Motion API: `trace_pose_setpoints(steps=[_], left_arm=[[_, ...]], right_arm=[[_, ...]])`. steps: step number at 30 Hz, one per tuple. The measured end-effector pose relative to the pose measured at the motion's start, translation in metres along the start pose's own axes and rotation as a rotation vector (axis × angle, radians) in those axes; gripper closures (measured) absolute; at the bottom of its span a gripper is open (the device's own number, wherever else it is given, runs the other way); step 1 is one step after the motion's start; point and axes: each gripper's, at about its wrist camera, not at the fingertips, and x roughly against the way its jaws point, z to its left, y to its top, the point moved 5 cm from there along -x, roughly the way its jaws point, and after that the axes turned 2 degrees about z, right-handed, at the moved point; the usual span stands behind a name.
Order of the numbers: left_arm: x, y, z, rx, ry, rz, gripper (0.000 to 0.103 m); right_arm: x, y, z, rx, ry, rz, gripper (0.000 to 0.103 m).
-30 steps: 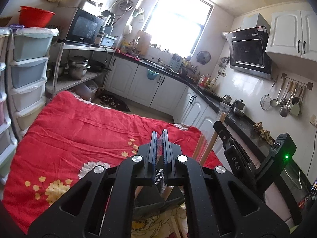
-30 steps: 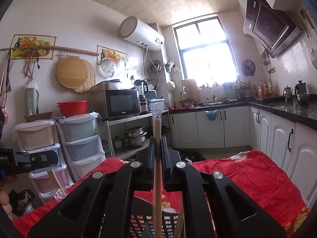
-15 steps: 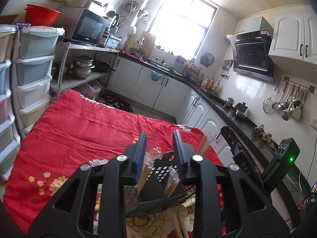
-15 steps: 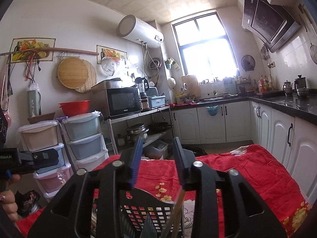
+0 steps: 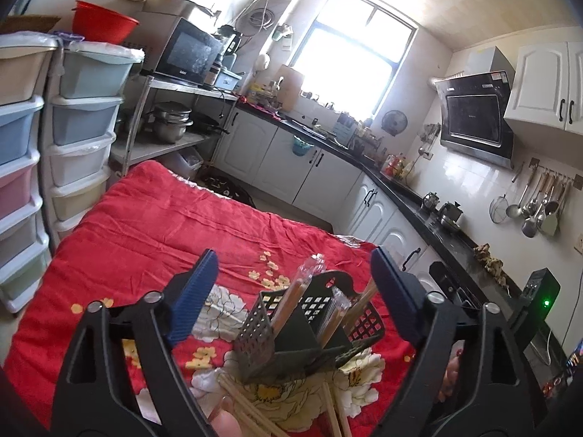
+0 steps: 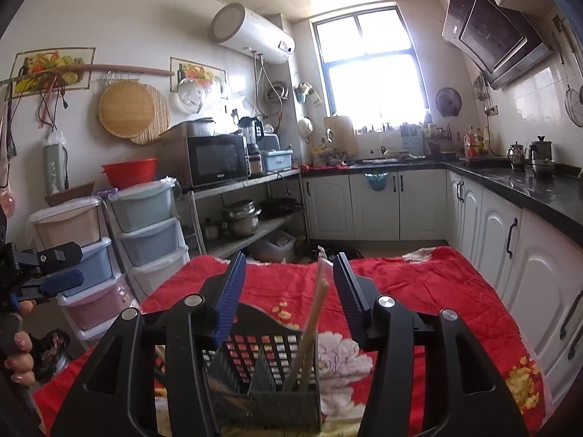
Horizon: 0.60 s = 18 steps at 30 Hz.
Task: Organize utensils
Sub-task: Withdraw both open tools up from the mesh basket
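**Both tongs spreading over the utensil caddy**

Your left gripper (image 5: pixel 293 273) has its jaws opening, the blue pads already far apart and pressing on nothing; the dark perforated caddy (image 5: pixel 309 327) sits below and between them on the red floral cloth (image 5: pixel 175 225). Your right gripper (image 6: pixel 288 284) is opening too, less widely, and the wrapped chopsticks (image 6: pixel 315 313) standing between its pads touch neither pad.

Look into the caddy from the left wrist view: it is split by dividers into compartments. One pair of chopsticks in a clear sleeve (image 5: pixel 297 298) leans in the left compartment, its sleeve tip poking above the rim. A second sleeved pair (image 5: pixel 337 318) stands in the middle, and bare wooden sticks (image 5: pixel 364 300) lean in the right compartment. From the right wrist view, the chopsticks rest in the caddy's (image 6: pixel 255 357) right-hand section, tilted slightly; the section to the left of the divider looks empty, though its floor is partly hidden.

Loose chopsticks (image 5: pixel 247 411) lie on the cloth just in front of the caddy, near your fingertip (image 5: pixel 226 420) at the bottom edge.
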Motion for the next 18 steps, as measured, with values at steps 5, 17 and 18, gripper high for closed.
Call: trace_pose_setpoints(steps=[5, 17, 18], left_arm=[[0.007, -0.01, 0.009, 0.022, 0.014, 0.008, 0.016], [0.021, -0.028, 0.021, 0.047, 0.043, 0.01, 0.011], [0.021, -0.029, 0.022, 0.051, 0.04, 0.012, 0.011]], right_arm=[[0.007, -0.011, 0.004, 0.005, 0.008, 0.041, 0.053], [0.022, -0.037, 0.023, 0.026, 0.051, 0.117, 0.052], [0.024, -0.039, 0.025, 0.029, 0.056, 0.122, 0.052]])
